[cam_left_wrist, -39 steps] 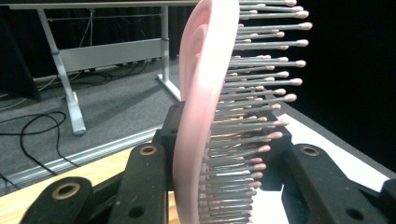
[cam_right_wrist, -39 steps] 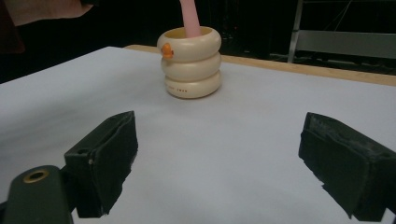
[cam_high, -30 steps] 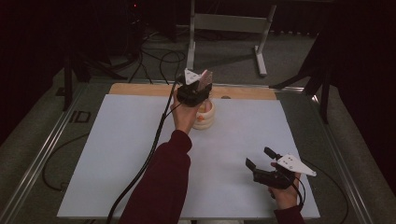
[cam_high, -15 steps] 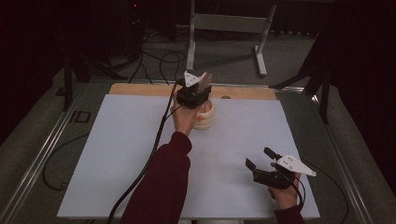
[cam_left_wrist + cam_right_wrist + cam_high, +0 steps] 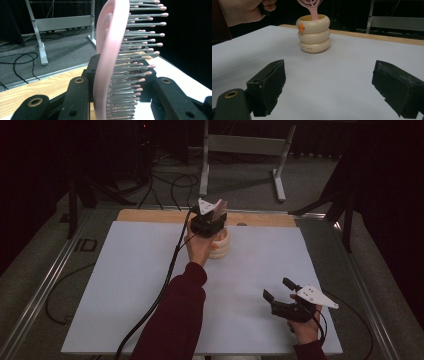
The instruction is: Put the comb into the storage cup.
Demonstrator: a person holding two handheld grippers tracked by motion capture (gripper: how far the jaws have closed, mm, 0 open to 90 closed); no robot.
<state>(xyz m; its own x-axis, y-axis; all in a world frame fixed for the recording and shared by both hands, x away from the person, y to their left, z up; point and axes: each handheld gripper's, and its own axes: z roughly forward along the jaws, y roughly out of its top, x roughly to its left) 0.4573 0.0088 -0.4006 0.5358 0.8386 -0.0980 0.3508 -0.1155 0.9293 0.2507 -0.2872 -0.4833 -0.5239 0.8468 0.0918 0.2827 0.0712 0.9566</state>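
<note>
Nothing has moved: left tongs (image 5: 117, 100) clamp the pink hairbrush (image 5: 107, 50) upright; right tongs (image 5: 329, 87) gape, well apart.

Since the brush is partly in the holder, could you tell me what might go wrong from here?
1. The cream ringed holder stands free on the white sheet; sideways push from the pink hairbrush could tip it.
2. The left gripper grips the brush at its bristles, so it may slip.
3. The right gripper is open, far away, steadying nothing.

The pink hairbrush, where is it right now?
The pink hairbrush is clamped in the left gripper at the far middle of the table, its handle dipping into the cream ringed cup, as the right gripper view shows.
</note>
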